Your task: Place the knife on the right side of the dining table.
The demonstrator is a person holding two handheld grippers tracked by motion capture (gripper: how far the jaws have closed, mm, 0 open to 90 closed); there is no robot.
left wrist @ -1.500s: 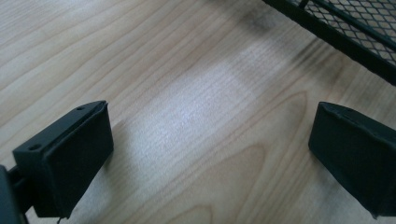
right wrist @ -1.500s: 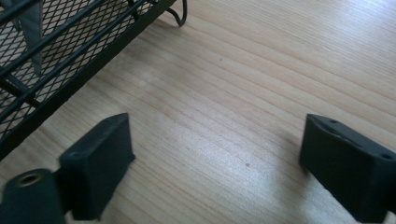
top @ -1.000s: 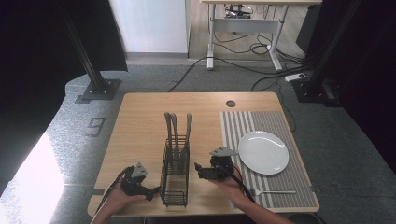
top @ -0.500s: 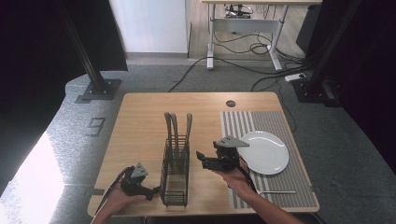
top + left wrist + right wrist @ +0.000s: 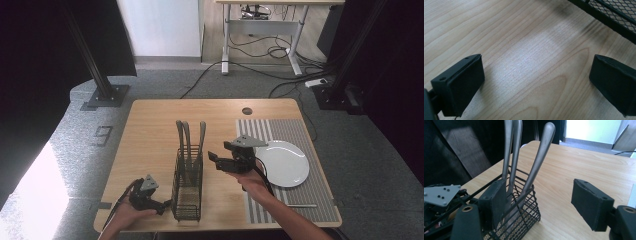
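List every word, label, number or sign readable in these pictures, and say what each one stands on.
"9": a single pale figure on a dark marker on the grey floor left of the table; it reads as a 9, though it is small and could be another character.
No other text can be read: the plate, striped mat, wire caddy and both grippers carry no legible lettering.

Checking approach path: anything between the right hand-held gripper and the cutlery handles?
Nothing. In the high view, bare wooden table separates the open right hand-held gripper from the handles in the mesh caddy.
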